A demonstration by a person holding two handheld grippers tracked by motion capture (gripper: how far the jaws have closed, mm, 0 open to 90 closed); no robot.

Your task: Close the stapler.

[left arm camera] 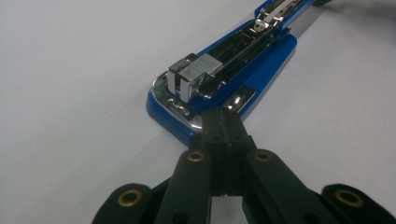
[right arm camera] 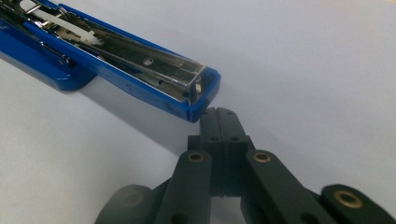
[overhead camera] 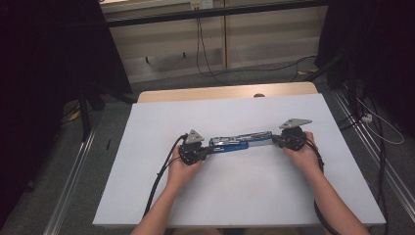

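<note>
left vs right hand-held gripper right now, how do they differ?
The left hand-held gripper meets the blue stapler at its base end with the chrome anvil plate; the right hand-held gripper sits at the tip of the swung-open top arm. The left points right across the table, the right points left. Both have their jaws shut.

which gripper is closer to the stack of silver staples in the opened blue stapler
Left. The left gripper, jaws closed, sits at the base end of the blue stapler just short of the silver staples; the right gripper is at the far lid end.
</note>
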